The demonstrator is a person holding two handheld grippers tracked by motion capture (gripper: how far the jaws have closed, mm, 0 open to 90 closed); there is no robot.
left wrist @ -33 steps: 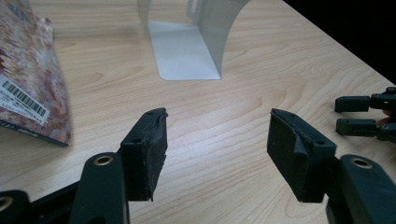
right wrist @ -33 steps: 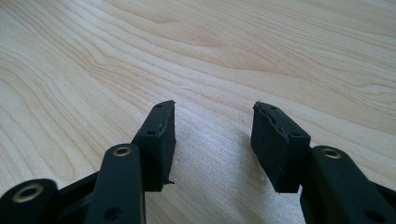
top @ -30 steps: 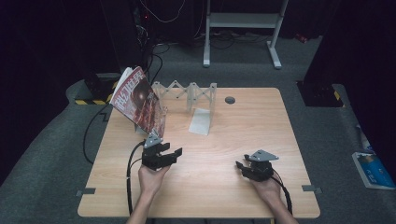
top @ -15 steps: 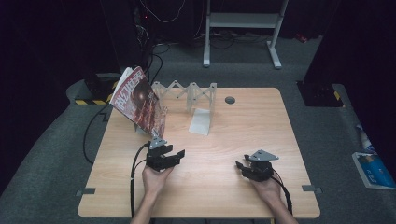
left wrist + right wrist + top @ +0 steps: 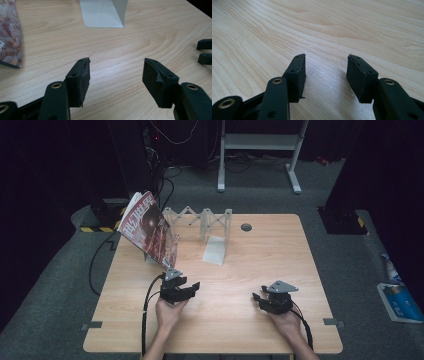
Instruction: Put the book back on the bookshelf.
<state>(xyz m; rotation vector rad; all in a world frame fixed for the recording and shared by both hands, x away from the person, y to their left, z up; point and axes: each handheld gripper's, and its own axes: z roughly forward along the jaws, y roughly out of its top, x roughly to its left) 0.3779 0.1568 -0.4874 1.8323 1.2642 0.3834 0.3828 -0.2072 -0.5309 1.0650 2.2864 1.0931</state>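
Observation:
A red magazine (image 5: 147, 228) leans tilted against the left end of a clear zigzag rack (image 5: 200, 217) at the back of the wooden table (image 5: 280, 250). My left gripper (image 5: 195, 286) rests low over the table just in front of the magazine, open and holding nothing, its jaws pointing right. In the left gripper view the gripper (image 5: 116, 67) shows bare wood between its pads, the magazine's edge (image 5: 8, 32) at the left and the rack's pale base sheet (image 5: 102, 15) ahead. My right gripper (image 5: 256, 298) sits open near the front right, jaws pointing left, with nothing in the right gripper (image 5: 326, 65).
A dark round grommet (image 5: 246, 227) sits in the table behind the rack's right end. The right gripper's two jaw tips (image 5: 205, 51) show at the right edge of the left gripper view. Cables trail from both grippers toward the front edge.
My left gripper has drawn back a little toward the front of the table, away from the magazine. The right gripper has stayed put.

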